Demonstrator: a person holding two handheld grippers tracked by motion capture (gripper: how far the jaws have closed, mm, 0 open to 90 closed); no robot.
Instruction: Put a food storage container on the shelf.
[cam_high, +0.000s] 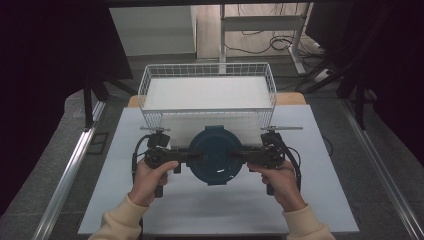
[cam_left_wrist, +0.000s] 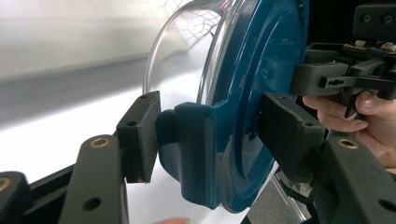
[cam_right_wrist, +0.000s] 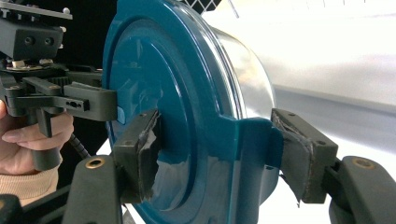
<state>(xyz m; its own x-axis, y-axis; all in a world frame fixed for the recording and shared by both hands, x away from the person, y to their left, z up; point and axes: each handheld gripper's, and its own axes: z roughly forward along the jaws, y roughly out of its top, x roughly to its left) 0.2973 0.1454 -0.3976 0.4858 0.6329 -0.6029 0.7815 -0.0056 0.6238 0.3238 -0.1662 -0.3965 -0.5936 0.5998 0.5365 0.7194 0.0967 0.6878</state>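
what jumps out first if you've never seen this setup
A round container with a dark teal lid sits mid-table, gripped from both sides: the left gripper and right gripper each clamp a clip tab at the lid's rim. Its clear bowl shows in the left gripper view. Just behind it stands an empty white wire basket.
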